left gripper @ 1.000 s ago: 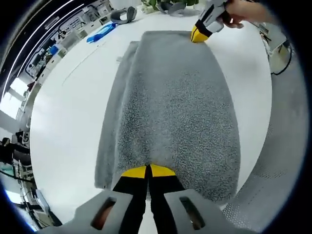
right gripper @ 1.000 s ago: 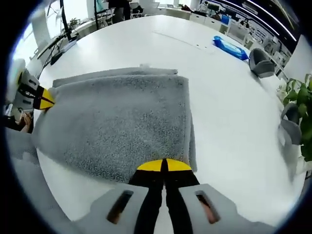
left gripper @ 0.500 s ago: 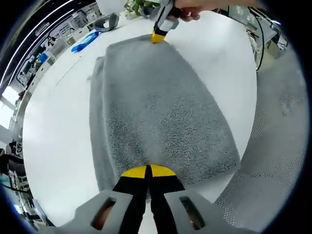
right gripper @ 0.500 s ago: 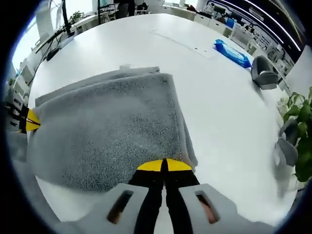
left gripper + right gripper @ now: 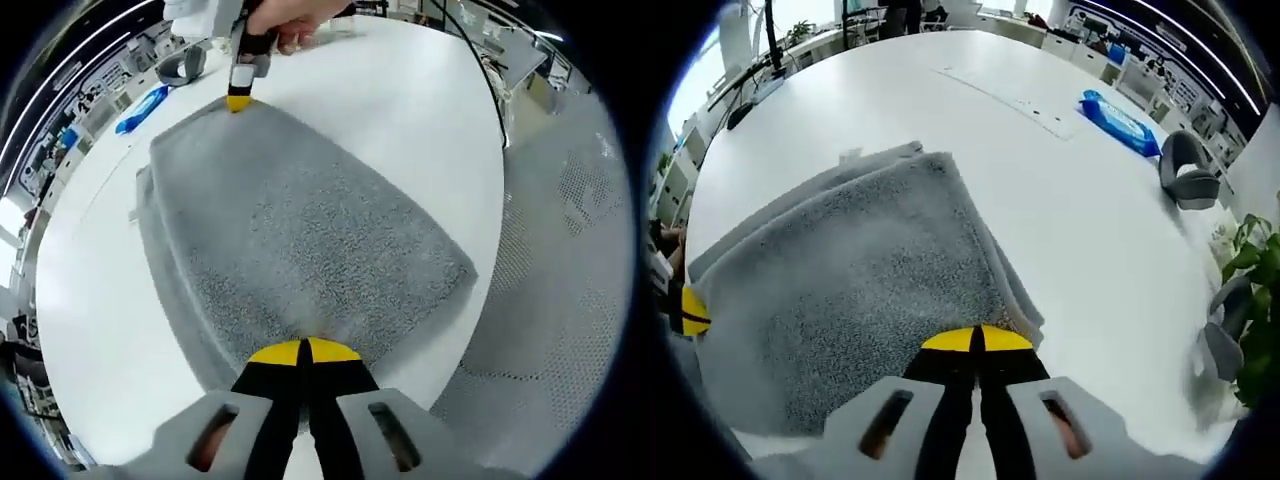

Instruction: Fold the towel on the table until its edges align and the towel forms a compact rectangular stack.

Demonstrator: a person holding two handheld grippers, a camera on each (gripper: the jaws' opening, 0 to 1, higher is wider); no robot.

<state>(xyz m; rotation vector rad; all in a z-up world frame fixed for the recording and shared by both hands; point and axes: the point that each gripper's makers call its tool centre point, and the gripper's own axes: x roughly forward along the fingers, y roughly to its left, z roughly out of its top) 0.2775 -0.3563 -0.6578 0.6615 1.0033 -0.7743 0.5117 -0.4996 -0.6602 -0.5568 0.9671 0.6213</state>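
The grey towel [image 5: 300, 230] lies folded in layers on the white table [image 5: 400, 110]. My left gripper [image 5: 303, 350] is shut on the towel's near edge, its yellow tips pressed together over the cloth. At the towel's far corner the right gripper [image 5: 238, 101] comes in, held by a hand, its yellow tip on the cloth. In the right gripper view the same towel [image 5: 860, 290] spreads out to the left, and my right gripper [image 5: 977, 340] is shut on its near corner. The left gripper's yellow tip [image 5: 692, 310] shows at the towel's far left edge.
A blue packet [image 5: 1120, 108] lies on the table [image 5: 1060, 220] beyond the towel, also seen as a blue packet [image 5: 140, 105]. A grey headset [image 5: 1188, 160] and a green plant [image 5: 1255, 290] sit at the right. A perforated grey chair [image 5: 560, 260] stands beside the table's edge.
Both grippers have swung the towel round on the table while holding its opposite ends. The right gripper's end has moved left in the left gripper view; the towel's layers stay together.
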